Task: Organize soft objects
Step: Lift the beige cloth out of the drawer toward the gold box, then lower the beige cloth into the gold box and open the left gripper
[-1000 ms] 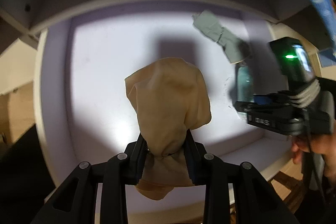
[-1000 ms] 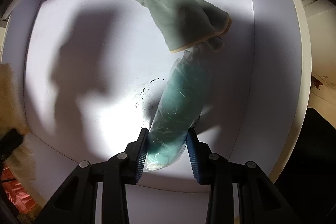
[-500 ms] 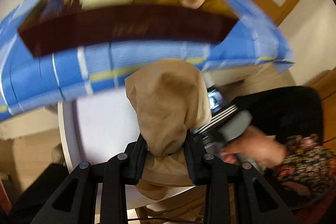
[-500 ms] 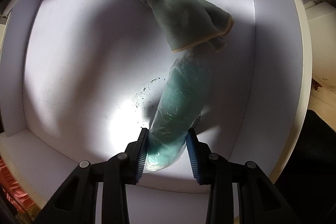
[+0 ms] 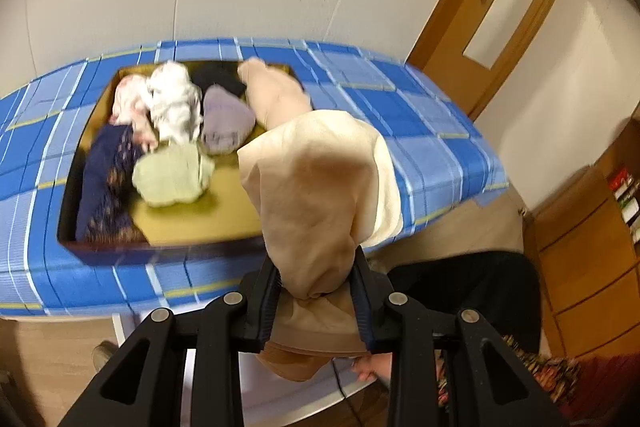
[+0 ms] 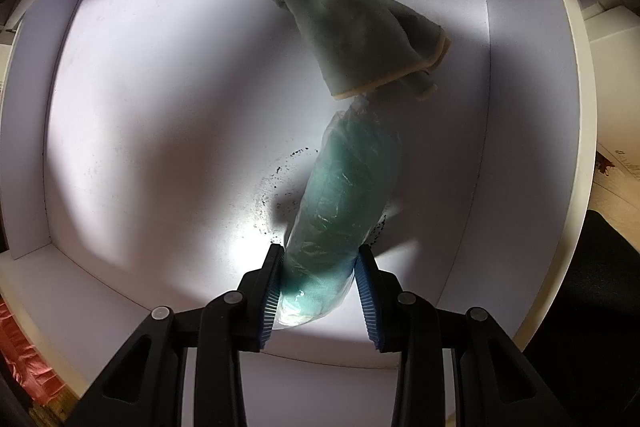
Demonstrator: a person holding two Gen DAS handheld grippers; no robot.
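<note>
The left gripper (image 5: pixel 316 291) pinched a beige cloth bundle (image 5: pixel 316 195) at frame centre, its bulk blocking the right end of the brown tray (image 5: pixel 168 247) on the blue checked tablecloth (image 5: pixel 420 115). Rolled cloths (image 5: pixel 172 99) filled the tray's upper left. The right gripper (image 6: pixel 320 283) clamped a teal bagged roll (image 6: pixel 340 199) in the white compartment (image 6: pixel 160 107), just below a pale green glove (image 6: pixel 340 27).

Soft bundles being held in two views

A tan cloth bundle (image 5: pixel 316 195) is being held pinched above a tray (image 5: pixel 192 223) of rolled fabrics; a plastic-wrapped teal roll (image 6: pixel 340 203) is being gripped beside a grey-green cloth roll (image 6: pixel 340 15).
</note>
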